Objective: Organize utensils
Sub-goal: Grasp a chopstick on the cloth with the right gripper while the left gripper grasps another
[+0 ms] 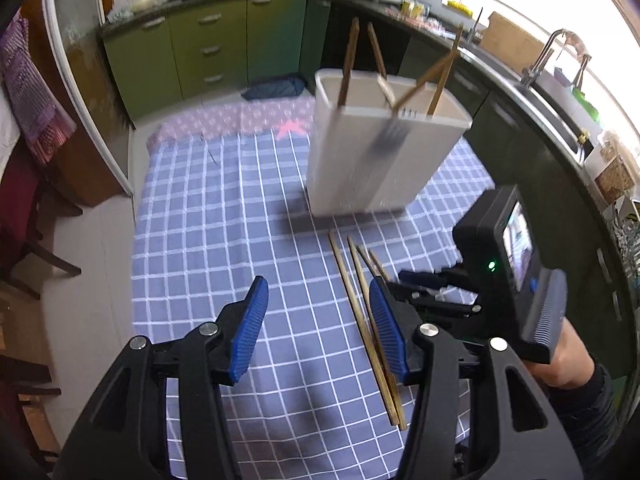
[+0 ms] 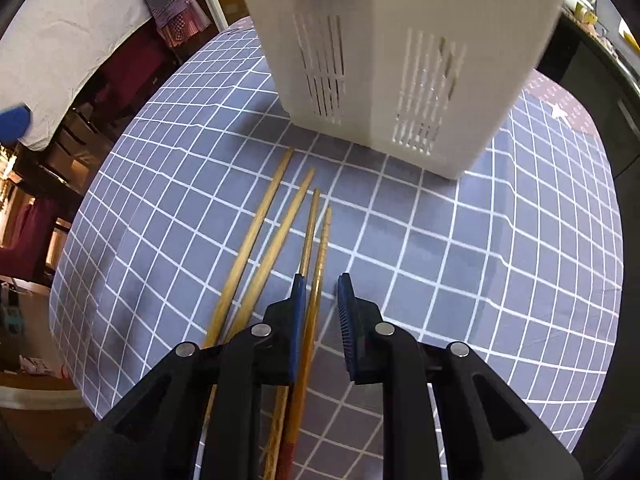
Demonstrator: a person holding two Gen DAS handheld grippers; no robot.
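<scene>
A white slotted utensil holder (image 1: 384, 152) stands on the counter (image 1: 224, 216), which is covered in a blue checked cloth; in the left wrist view it sits at about one o'clock from the left claw (image 1: 320, 320). Several chopsticks (image 1: 348, 68) lean upright inside it, and a blurred fork-like shape shows at its near rim. Four loose wooden chopsticks (image 2: 264, 252) lie side by side on the cloth just short of the holder's base, tips toward it. The left claw hangs above bare cloth with its blue pads spread and nothing between them, the loose sticks passing under its right pad. The right claw (image 2: 320, 292) is low over the bundle, jaws narrowed to a small gap; the rightmost stick runs up between the pads, close against the left one. Whether the pads actually press it cannot be told. At four o'clock in the left view, a hand (image 1: 568, 364) grips the right tool's handle.
</scene>
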